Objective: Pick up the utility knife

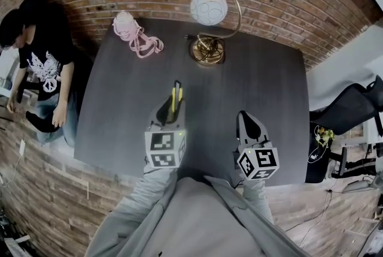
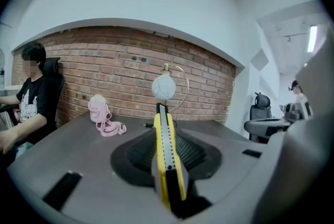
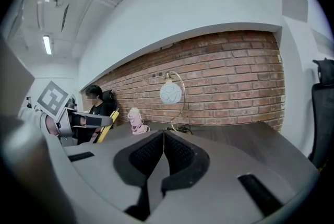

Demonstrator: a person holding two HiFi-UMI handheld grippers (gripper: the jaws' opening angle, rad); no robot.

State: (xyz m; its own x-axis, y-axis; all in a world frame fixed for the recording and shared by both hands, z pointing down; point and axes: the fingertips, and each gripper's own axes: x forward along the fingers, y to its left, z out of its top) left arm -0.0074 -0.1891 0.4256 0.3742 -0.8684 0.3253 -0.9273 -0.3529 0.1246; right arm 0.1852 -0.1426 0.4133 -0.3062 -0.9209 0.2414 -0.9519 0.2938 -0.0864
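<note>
yellow and black utility knife (image 2: 167, 157) is clamped between the jaws of the left gripper (image 1: 173, 109), its length running forward along them toward the lamp (image 1: 209, 9), and is held above the dark table (image 1: 263, 88). the jaws of the right gripper (image 3: 163, 139) are closed together on nothing

Utility knife (image 1: 176, 94) sits in left gripper's (image 1: 172, 109) jaws; lamp (image 1: 208, 28), bottle (image 1: 125, 25) behind on table (image 1: 263, 100).
</note>
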